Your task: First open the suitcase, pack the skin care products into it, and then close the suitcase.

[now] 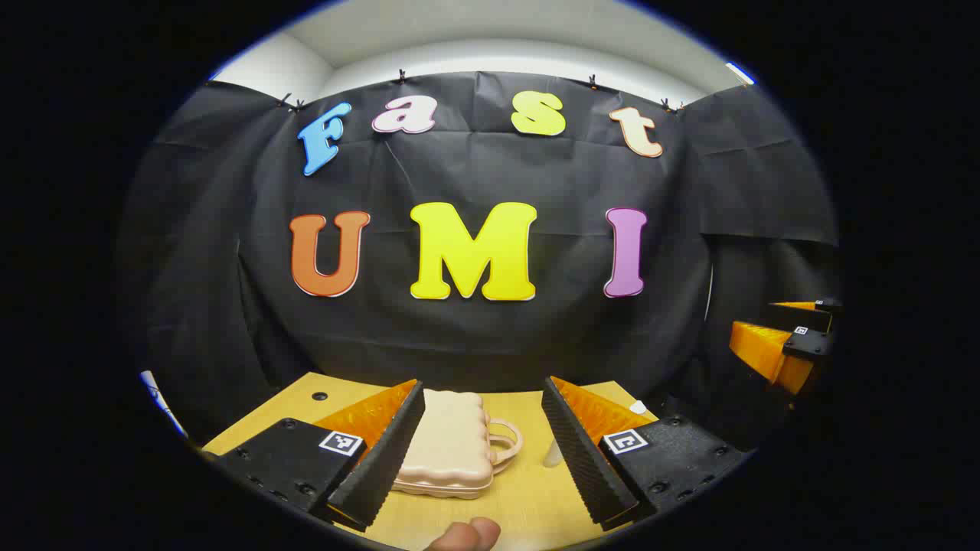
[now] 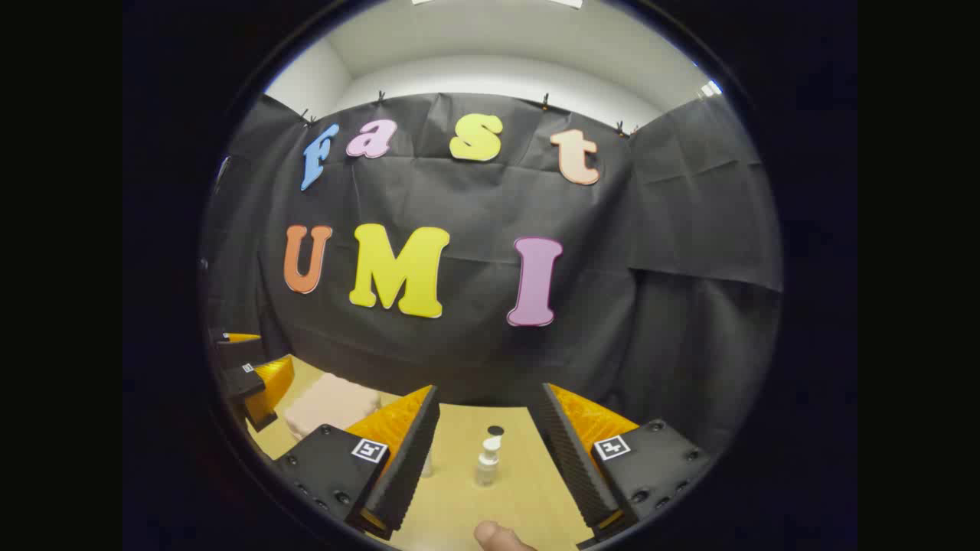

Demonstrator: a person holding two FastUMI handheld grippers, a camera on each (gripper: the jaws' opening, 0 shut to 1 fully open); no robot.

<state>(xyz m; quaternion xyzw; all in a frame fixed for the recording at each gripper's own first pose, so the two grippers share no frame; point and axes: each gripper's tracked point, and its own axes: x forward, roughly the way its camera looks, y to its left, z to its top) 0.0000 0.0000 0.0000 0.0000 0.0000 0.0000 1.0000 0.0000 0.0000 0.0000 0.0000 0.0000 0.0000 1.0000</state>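
Note:
A small pale pink suitcase (image 1: 448, 448) lies flat and closed on the wooden table (image 1: 528, 505), its handle pointing right. My left gripper (image 1: 482, 451) hovers open above and in front of it, the case showing between its fingers. In the right gripper view the same suitcase (image 2: 331, 405) sits at the left. A small clear pump bottle (image 2: 488, 461) stands upright on the table, framed between the fingers of my open right gripper (image 2: 486, 459), which holds nothing. A pale bottle (image 1: 553, 454) peeks out beside the left gripper's right finger.
The right gripper (image 1: 785, 344) hangs at the right edge of the left gripper view; the left gripper (image 2: 249, 379) shows at the left of the right gripper view. A small round hole (image 2: 495, 430) marks the table behind the bottle. A fingertip (image 1: 467, 534) shows at the bottom.

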